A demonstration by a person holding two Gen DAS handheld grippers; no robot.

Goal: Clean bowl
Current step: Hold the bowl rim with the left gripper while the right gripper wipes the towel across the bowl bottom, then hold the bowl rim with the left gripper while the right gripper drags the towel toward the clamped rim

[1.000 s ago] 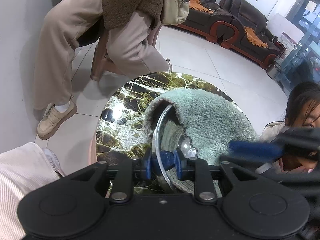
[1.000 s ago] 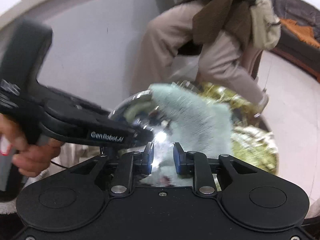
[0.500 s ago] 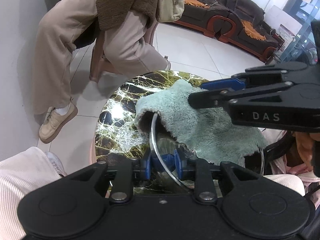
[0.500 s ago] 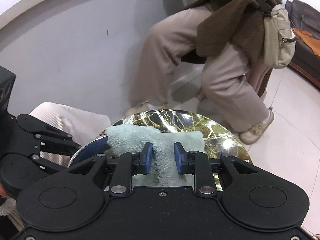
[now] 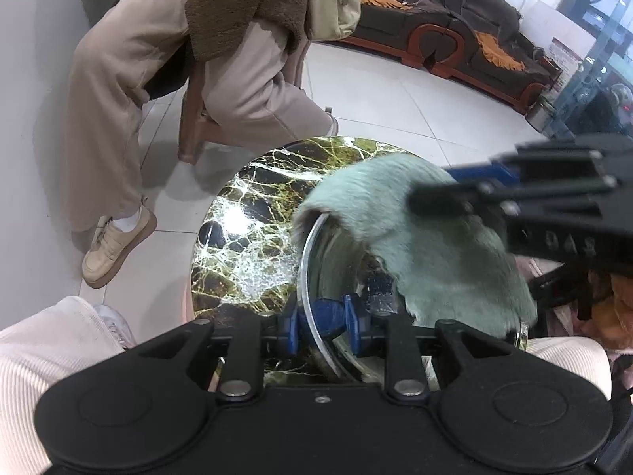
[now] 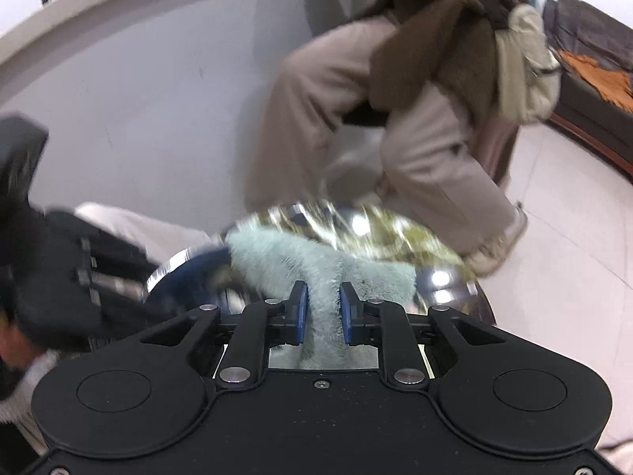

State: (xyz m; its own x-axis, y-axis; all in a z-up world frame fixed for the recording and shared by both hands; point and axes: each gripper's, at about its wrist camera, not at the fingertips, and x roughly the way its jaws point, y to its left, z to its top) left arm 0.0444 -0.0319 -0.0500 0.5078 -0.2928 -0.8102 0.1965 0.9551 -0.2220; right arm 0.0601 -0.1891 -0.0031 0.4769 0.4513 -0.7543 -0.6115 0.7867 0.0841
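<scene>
Left tool (image 5: 322, 328): it stays put, its blue pads pinched on the rim of the bowl (image 5: 312, 261) at 6 o'clock.
Right tool (image 6: 320, 312): its jaws are closing on a fold of the cloth (image 6: 316, 265), which sits between the pads.
What changed: half a second ago the cloth lay higher over the bowl; now it has slid toward 4 o'clock in the left view, so more shiny inside shows.
What it means: I think the wiping is going on, not done.
Bowl place: on the round marble bench (image 5: 245, 229), tipped up on its rim, toward the 4 o'clock side.
Edges: the bench edge is close all round the bowl.
Open room: bare bench lies at 10 o'clock; a seated person's legs (image 5: 118, 118) are farther off at 11 o'clock.
</scene>
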